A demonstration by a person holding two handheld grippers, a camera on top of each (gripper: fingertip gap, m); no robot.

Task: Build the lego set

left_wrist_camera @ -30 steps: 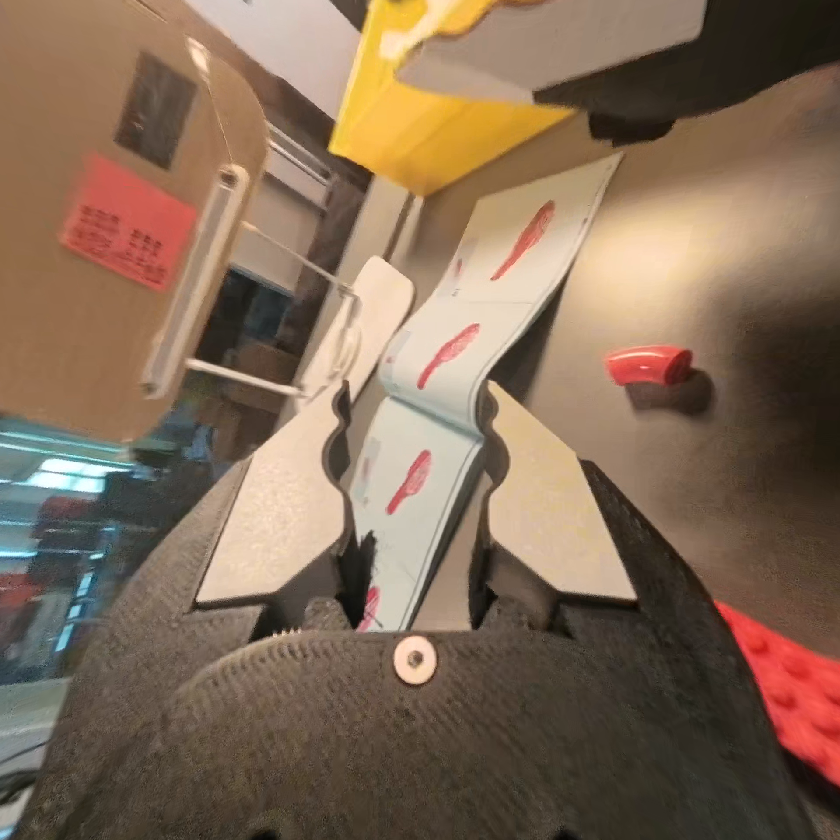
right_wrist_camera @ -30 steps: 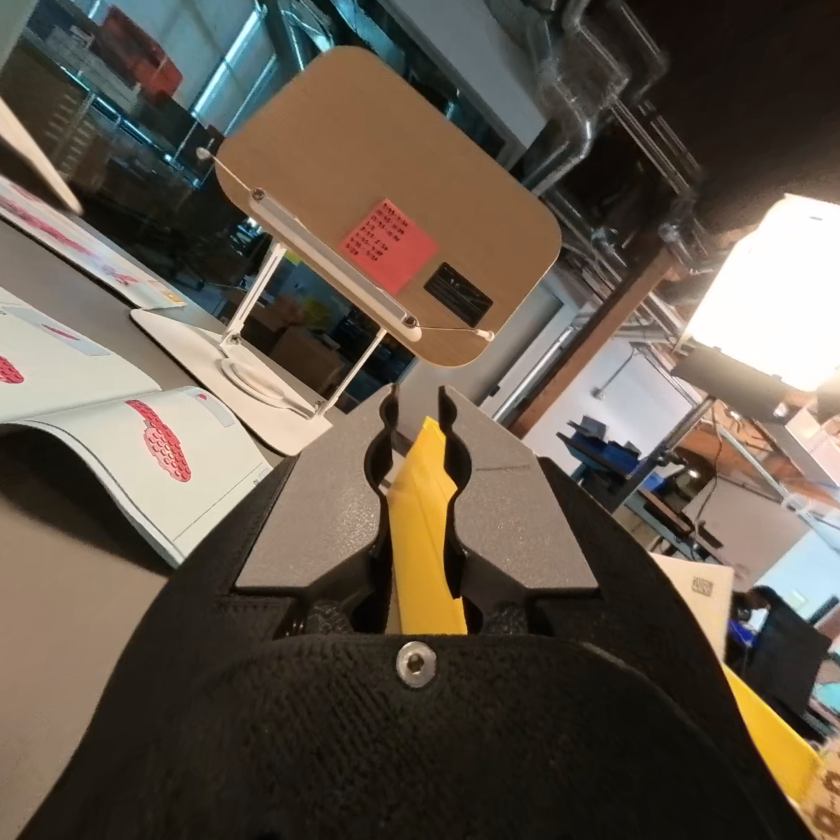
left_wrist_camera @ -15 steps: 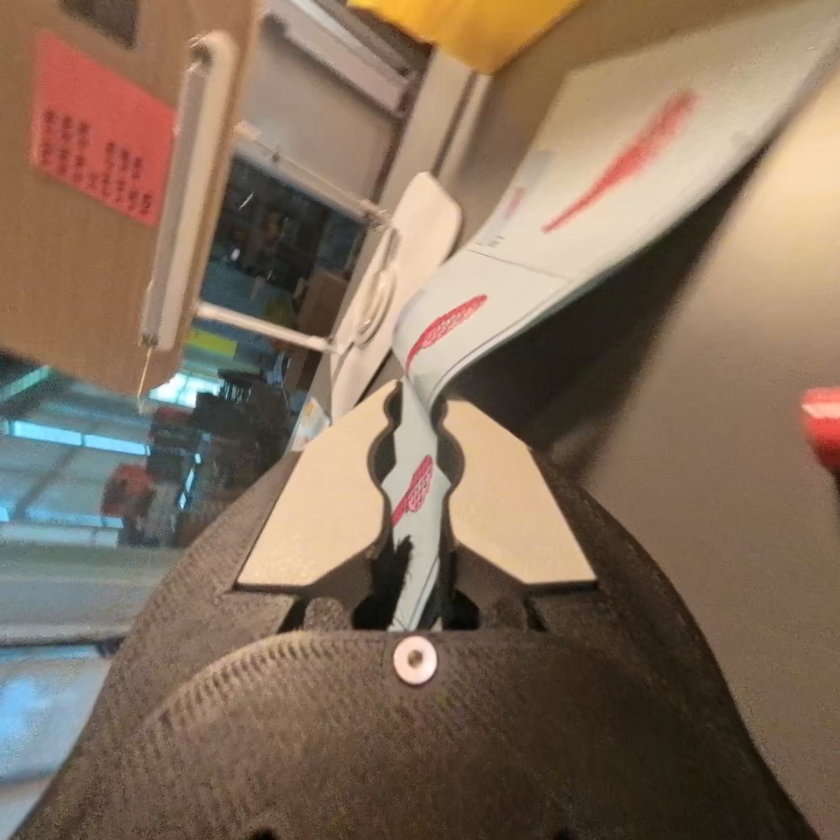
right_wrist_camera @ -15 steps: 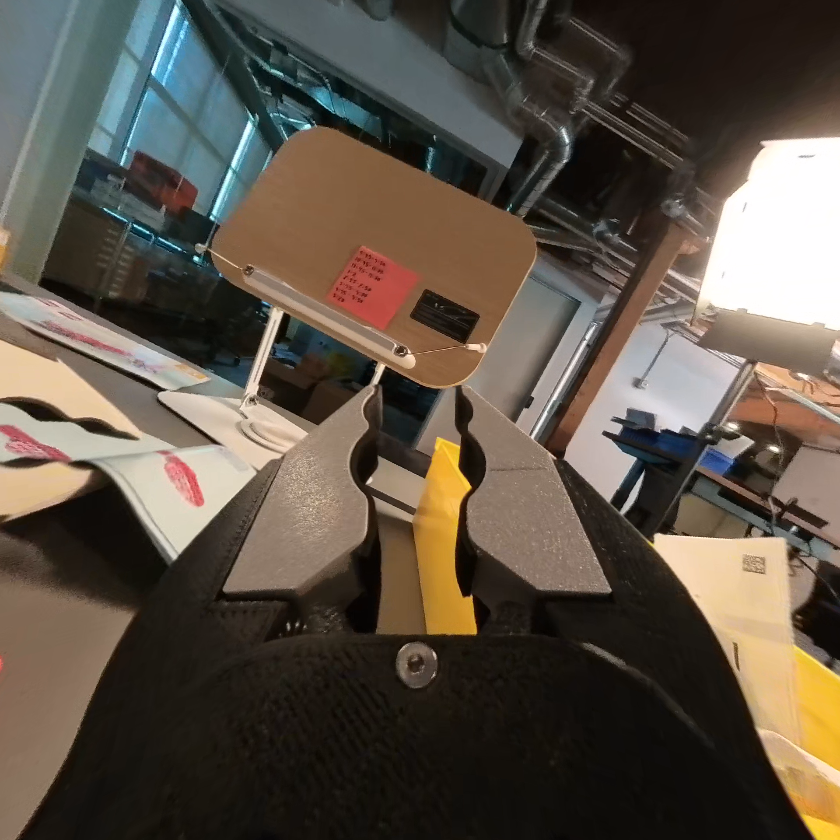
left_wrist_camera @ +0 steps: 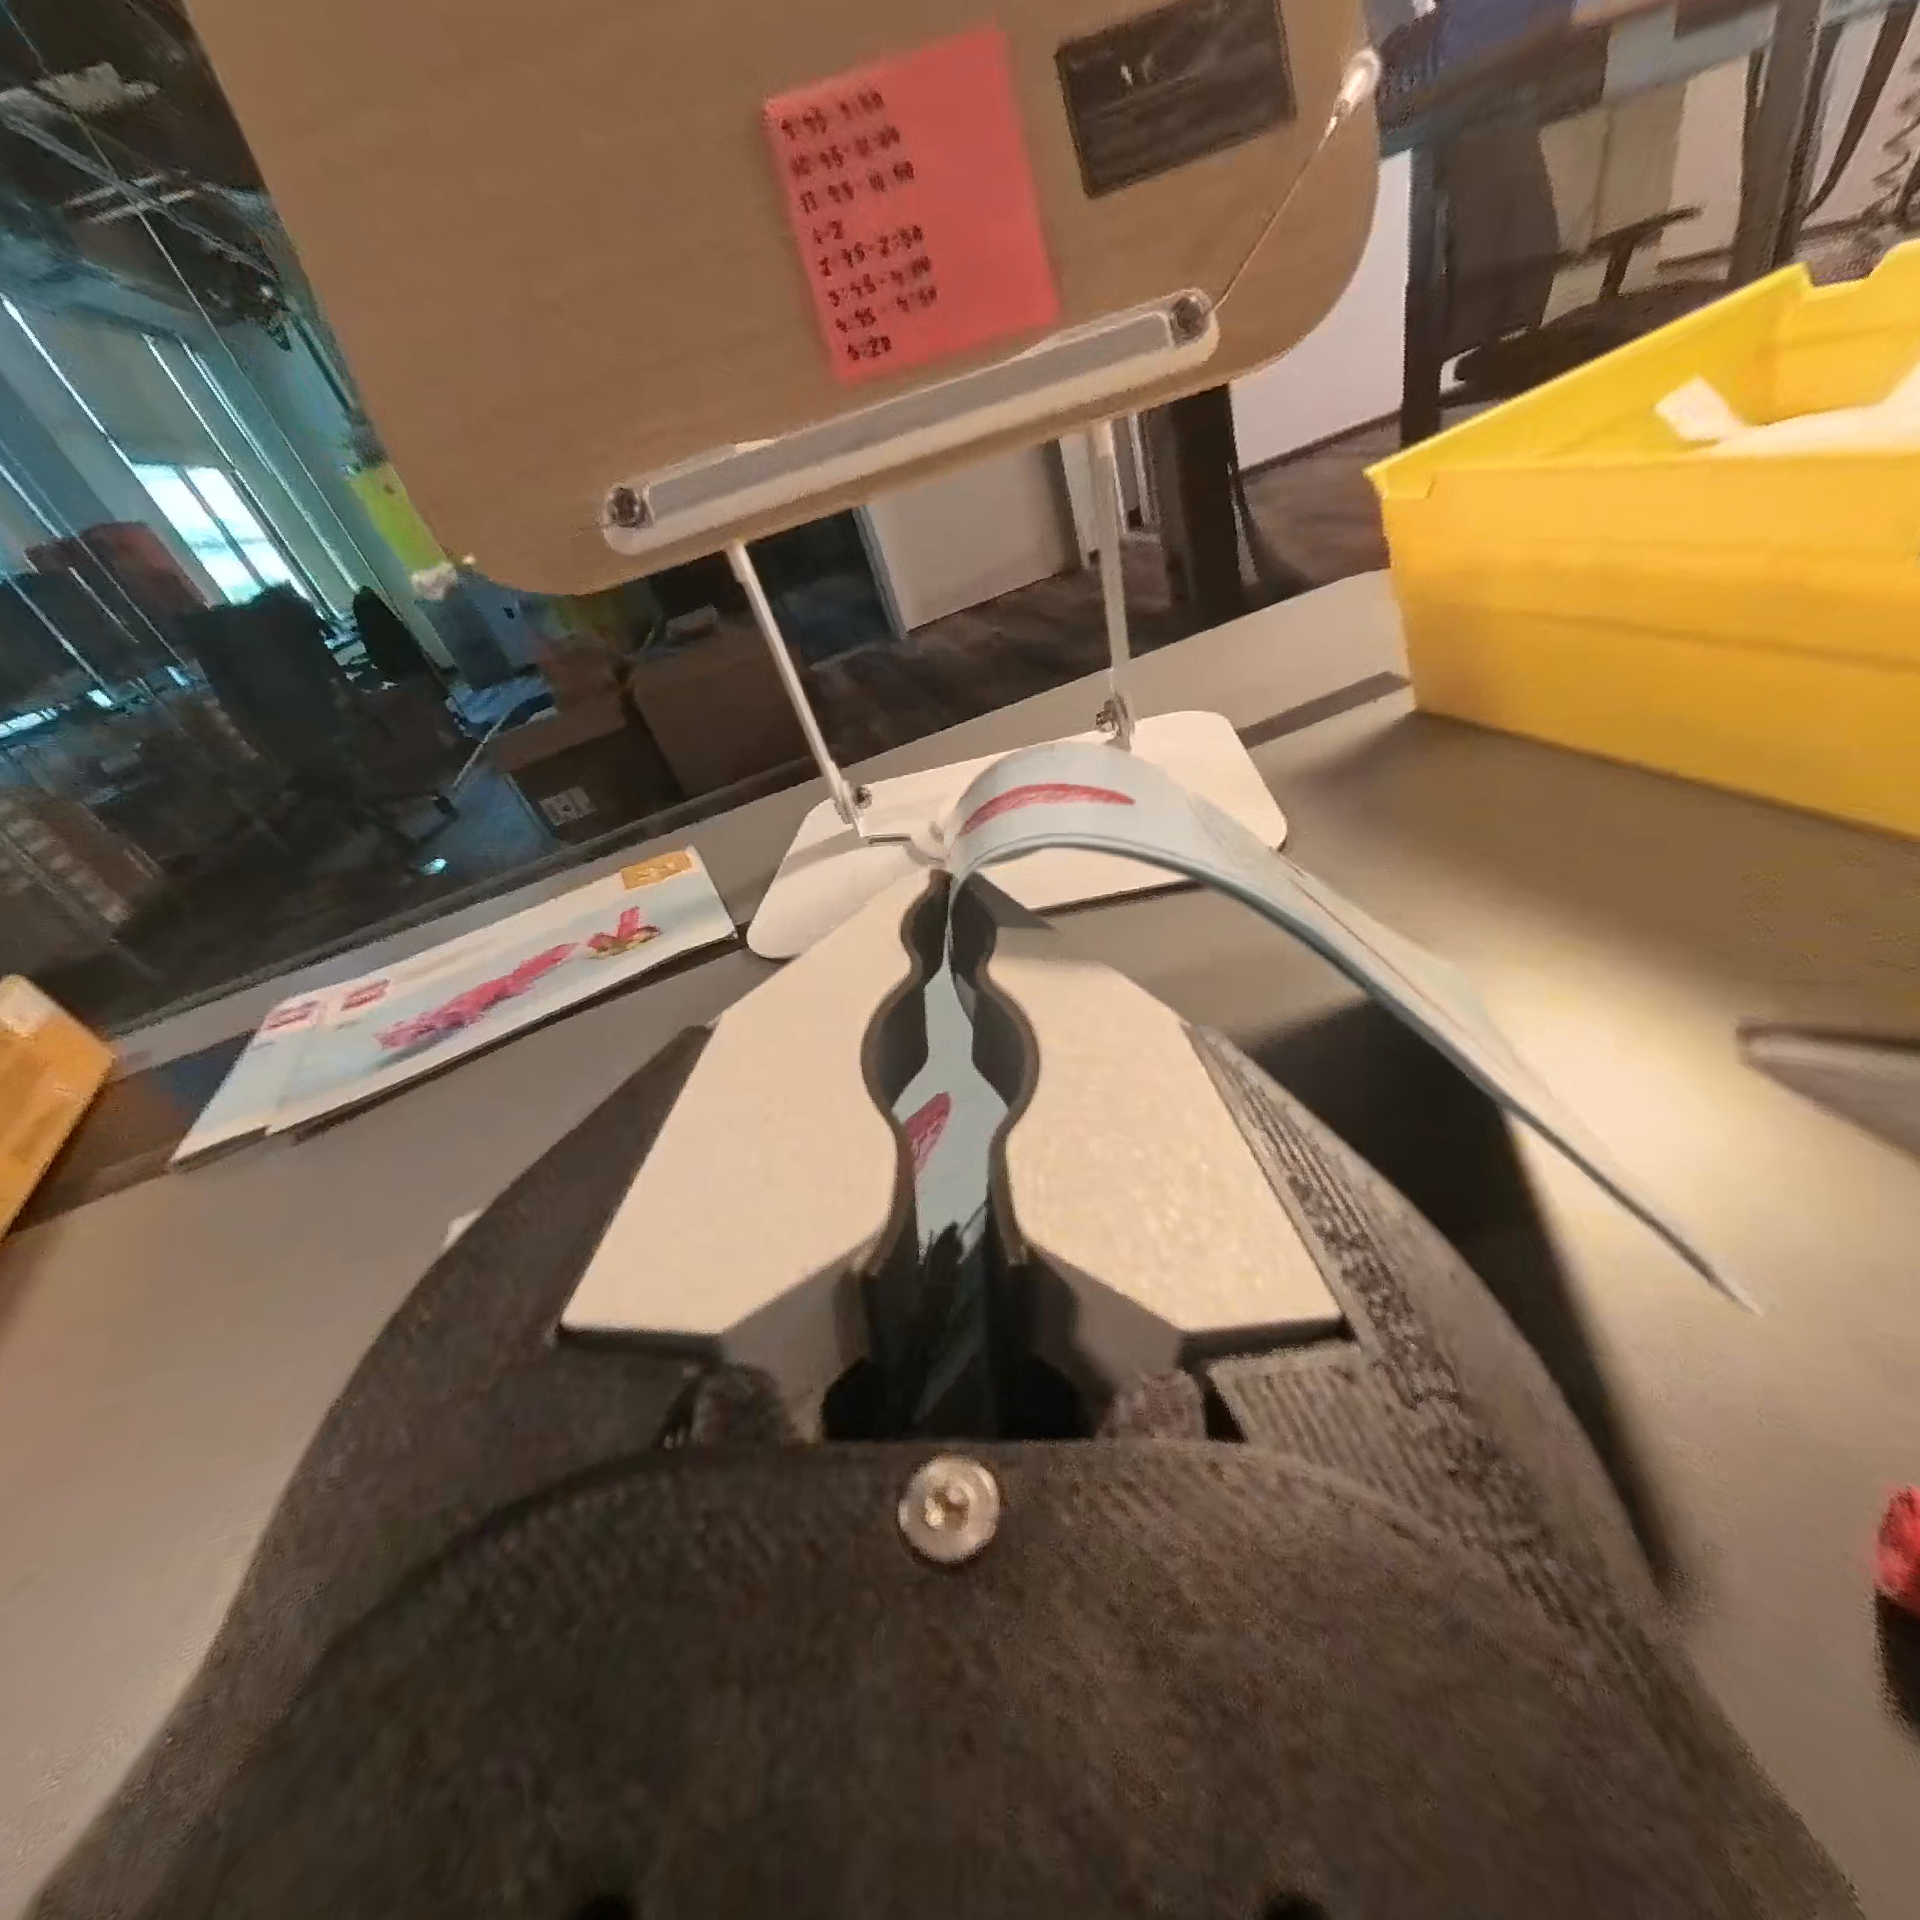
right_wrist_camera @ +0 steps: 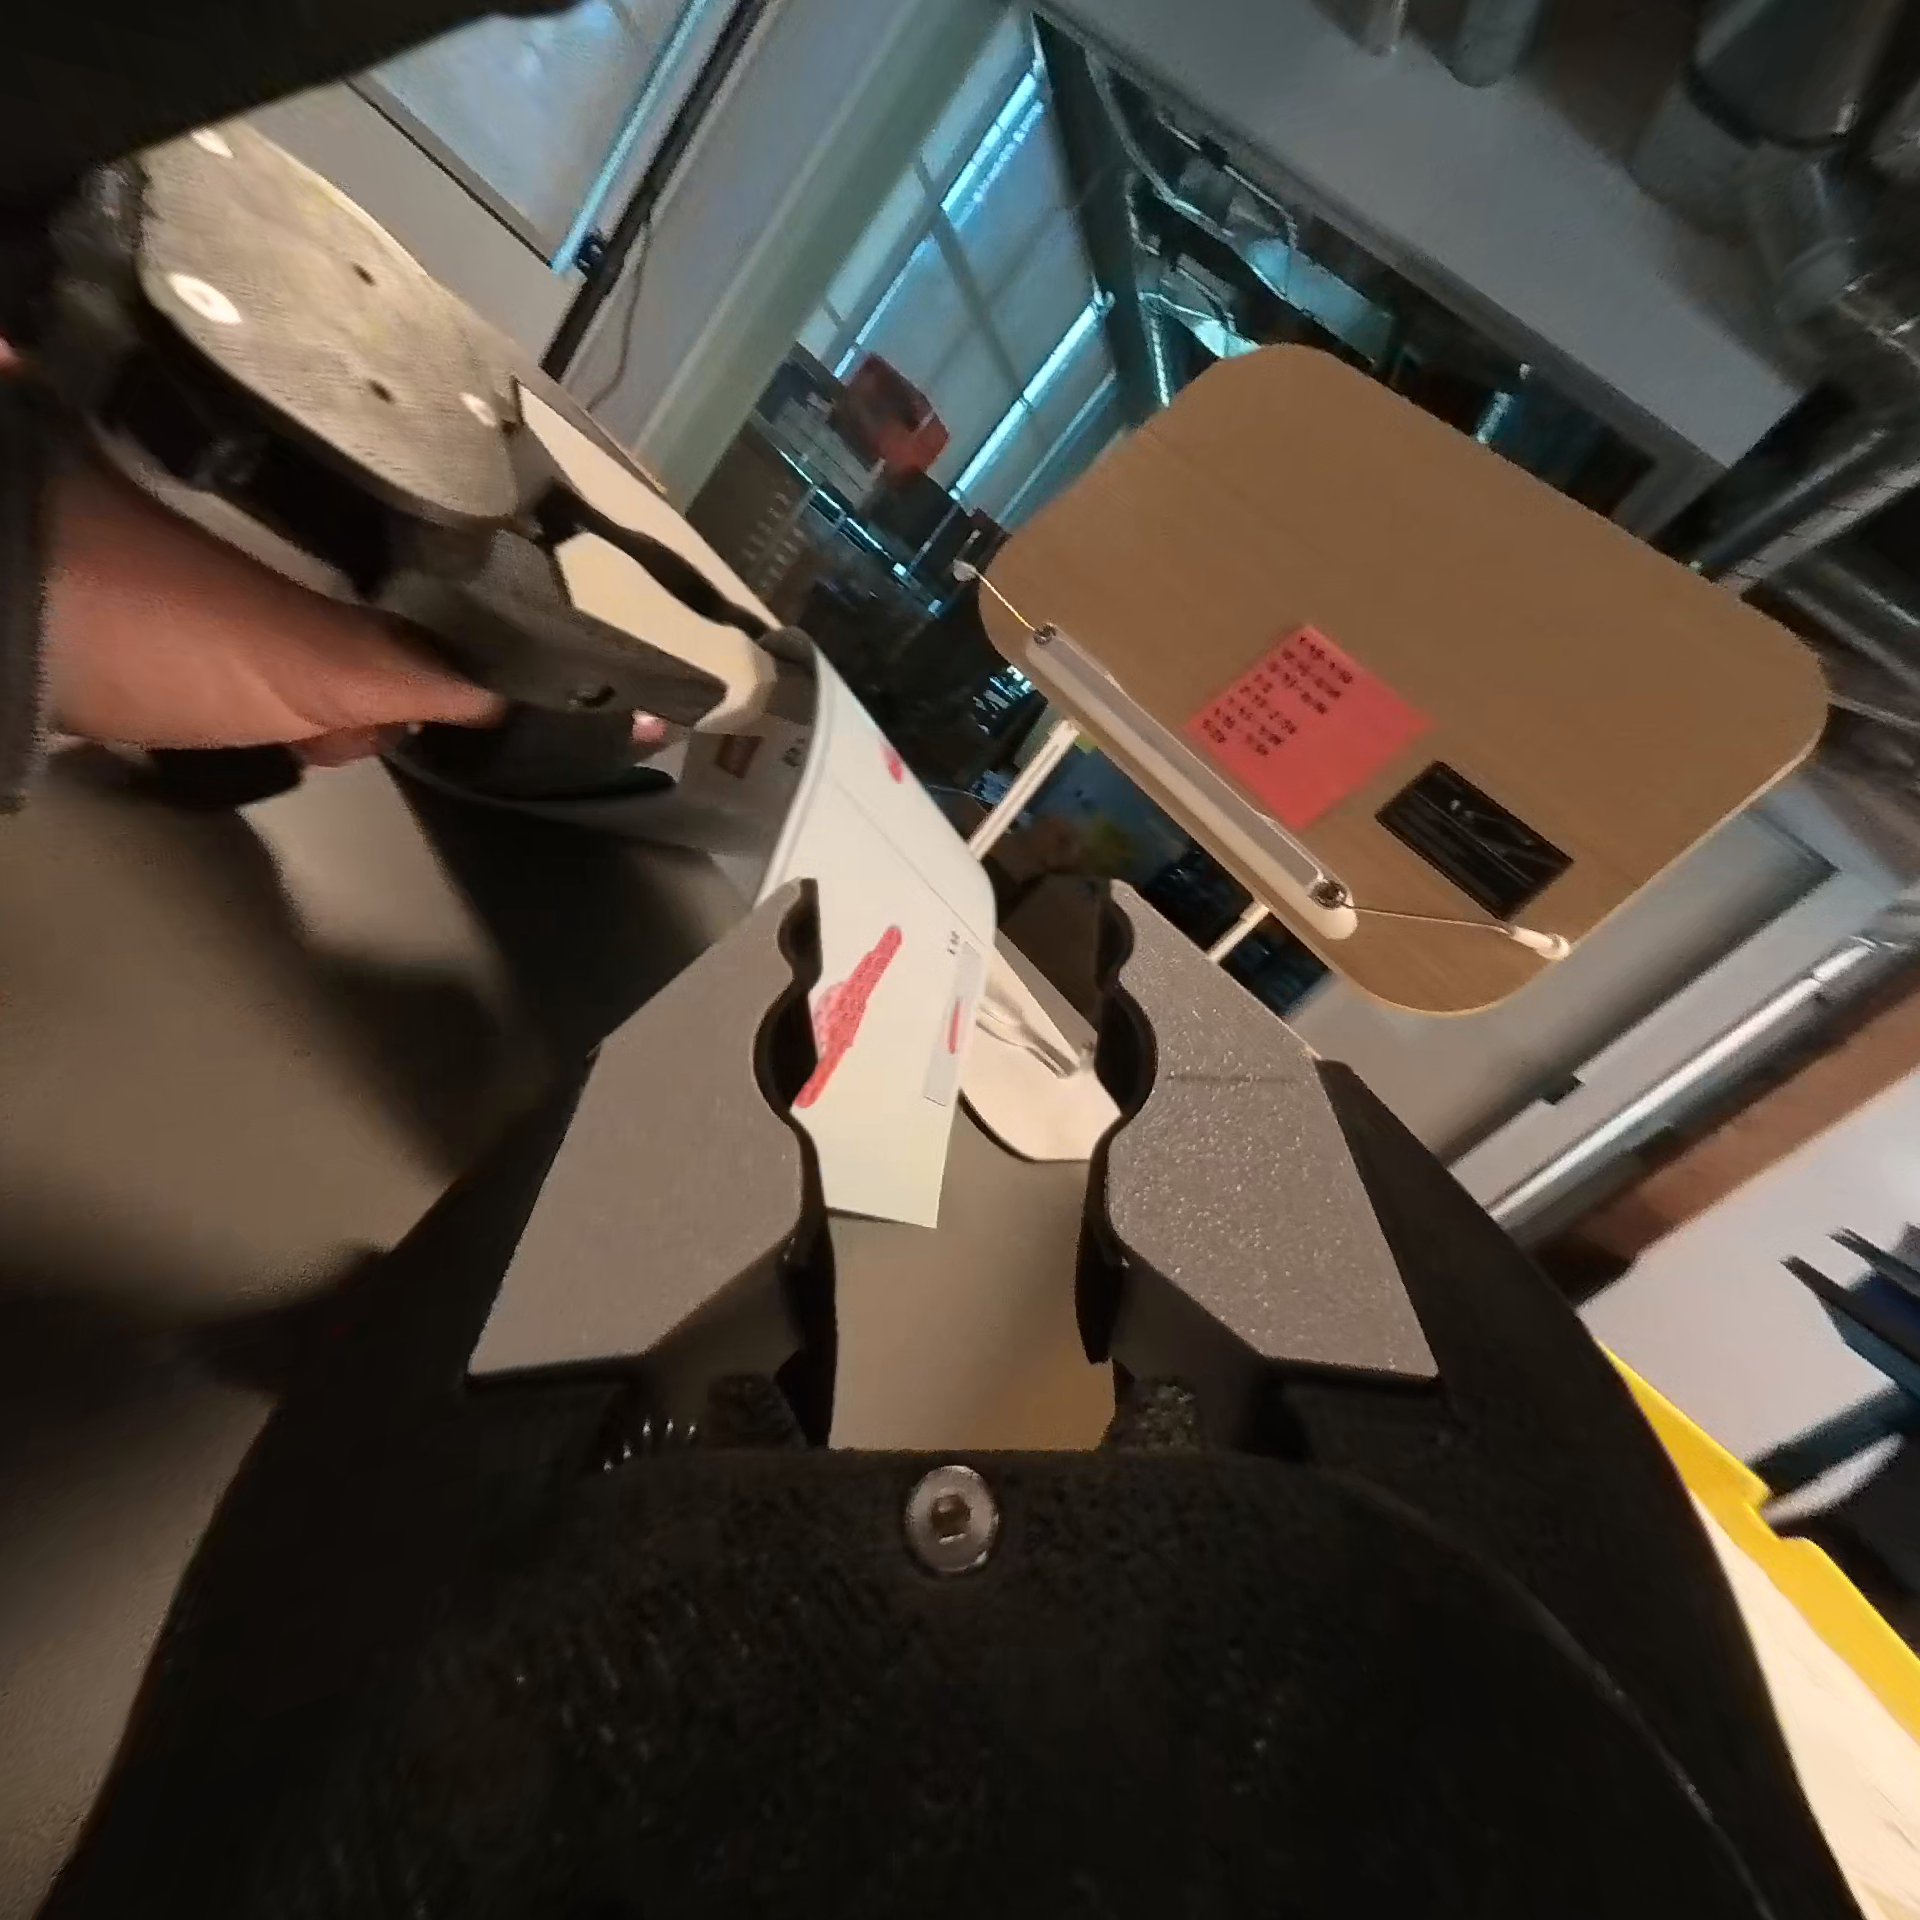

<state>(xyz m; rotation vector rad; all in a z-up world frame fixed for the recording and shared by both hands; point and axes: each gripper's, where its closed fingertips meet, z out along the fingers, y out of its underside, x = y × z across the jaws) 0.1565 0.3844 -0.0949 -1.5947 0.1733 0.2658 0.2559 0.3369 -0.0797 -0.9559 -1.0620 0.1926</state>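
Observation:
My left gripper (left_wrist_camera: 951, 894) is shut on a pale blue booklet (left_wrist_camera: 1340, 935) with red pictures. The booklet is clamped edge-on between the pads and arcs out to the right above the table. In the right wrist view the left gripper (right_wrist_camera: 748, 686), held by a hand (right_wrist_camera: 260, 665), pinches the same booklet (right_wrist_camera: 883, 1101). The booklet's free end hangs down between the open fingers of my right gripper (right_wrist_camera: 956, 914), near the left finger (right_wrist_camera: 727, 1039). Neither pad presses on it.
A wooden book stand (left_wrist_camera: 727, 260) with a pink note stands on a white base (left_wrist_camera: 1205, 790) just ahead; it also shows in the right wrist view (right_wrist_camera: 1403, 623). A yellow bin (left_wrist_camera: 1662, 540) is at the right. A second booklet (left_wrist_camera: 468, 997) lies at the left. A red piece (left_wrist_camera: 1901, 1538) sits at the right edge. The tips of one gripper are about 11 cm away from the tips of the other.
My left gripper's pads came together on the booklet and raised it off the table. My right gripper opened, let go of a yellow piece and turned towards the booklet.

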